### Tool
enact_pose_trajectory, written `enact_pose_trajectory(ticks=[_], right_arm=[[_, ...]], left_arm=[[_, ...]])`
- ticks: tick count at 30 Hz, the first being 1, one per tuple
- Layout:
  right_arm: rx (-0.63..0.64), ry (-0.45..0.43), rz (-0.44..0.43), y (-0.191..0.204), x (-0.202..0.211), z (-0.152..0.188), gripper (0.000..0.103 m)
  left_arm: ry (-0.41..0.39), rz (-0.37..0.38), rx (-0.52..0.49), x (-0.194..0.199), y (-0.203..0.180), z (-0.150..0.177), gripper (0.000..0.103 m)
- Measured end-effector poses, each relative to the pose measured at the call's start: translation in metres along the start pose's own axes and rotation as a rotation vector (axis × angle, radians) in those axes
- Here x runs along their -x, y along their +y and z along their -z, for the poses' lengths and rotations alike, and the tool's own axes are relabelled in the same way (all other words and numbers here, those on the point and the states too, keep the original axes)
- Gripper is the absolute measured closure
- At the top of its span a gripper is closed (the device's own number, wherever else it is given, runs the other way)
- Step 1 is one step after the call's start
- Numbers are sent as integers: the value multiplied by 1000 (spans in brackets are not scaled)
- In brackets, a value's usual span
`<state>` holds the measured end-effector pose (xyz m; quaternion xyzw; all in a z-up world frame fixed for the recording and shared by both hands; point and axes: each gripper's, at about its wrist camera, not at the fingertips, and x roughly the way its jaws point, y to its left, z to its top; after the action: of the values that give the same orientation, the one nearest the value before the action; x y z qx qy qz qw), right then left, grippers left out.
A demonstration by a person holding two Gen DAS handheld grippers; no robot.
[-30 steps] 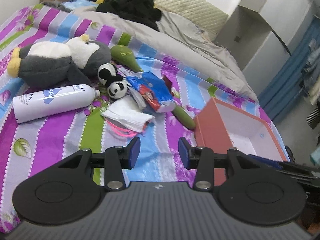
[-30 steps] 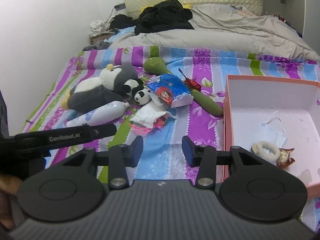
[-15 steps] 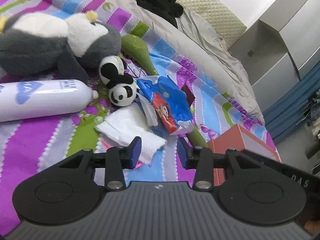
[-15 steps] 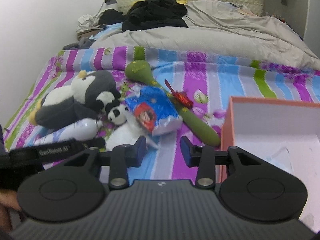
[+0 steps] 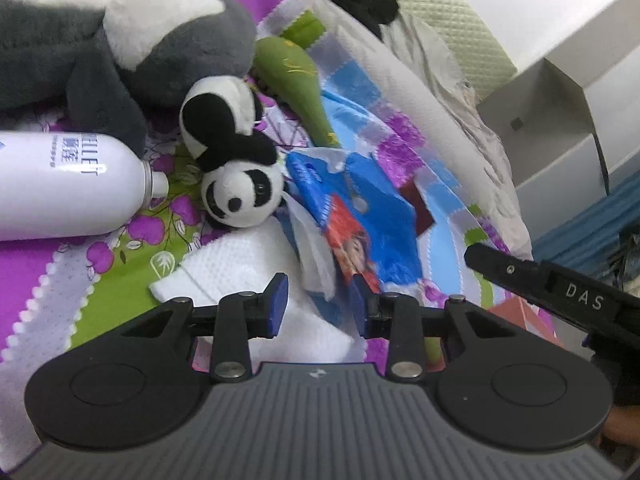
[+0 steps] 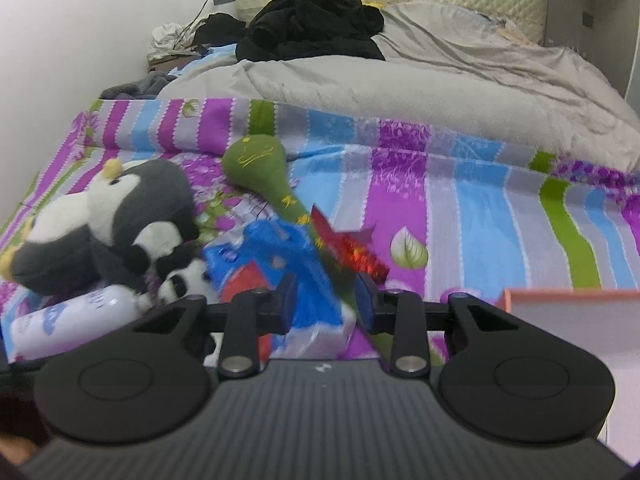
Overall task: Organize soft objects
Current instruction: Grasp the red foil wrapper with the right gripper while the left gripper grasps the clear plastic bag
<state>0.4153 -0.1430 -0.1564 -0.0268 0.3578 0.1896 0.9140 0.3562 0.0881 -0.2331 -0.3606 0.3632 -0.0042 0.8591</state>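
A small panda plush [image 5: 236, 184] lies on the striped bedsheet beside a big grey and white penguin plush [image 5: 120, 40] and a long green plush [image 5: 296, 80]. Just this side of them are a blue tissue packet [image 5: 372, 216] and a white folded cloth [image 5: 240, 268]. My left gripper [image 5: 318, 292] hovers low over the cloth and the packet's edge, its jaws closing with nothing pressed between the pads. My right gripper [image 6: 326, 292] is above the blue packet [image 6: 296, 272] and the green plush [image 6: 260, 168], jaws closing too, gripping nothing. The panda [image 6: 182, 280] is at its left.
A white spray bottle [image 5: 60, 188] lies left of the panda. A red foil wrapper [image 6: 352, 248] rests on the green plush. An orange box [image 6: 576, 312] stands at the right. A grey duvet [image 6: 400, 92] and black clothes [image 6: 316, 24] cover the far bed.
Both grippers have come forward and down toward the pile of toys, which now fills more of each view. Both pairs of jaws have narrowed a little. The box has slid out to the right.
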Motion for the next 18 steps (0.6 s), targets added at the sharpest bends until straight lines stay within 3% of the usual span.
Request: enact_pose_trajectory(ticks=[6,10,18], right_arm=[[27,12,34,0,-38,-9,74],[71,20,48,5,-57,-12,81],[118,15,74,9,-65,-10,99]], left_arm=[[16,4,12,-23,4,-7,78],[7,18,9,-30,5,-9,92],[-10,21,-2,-30,0,-8,98]])
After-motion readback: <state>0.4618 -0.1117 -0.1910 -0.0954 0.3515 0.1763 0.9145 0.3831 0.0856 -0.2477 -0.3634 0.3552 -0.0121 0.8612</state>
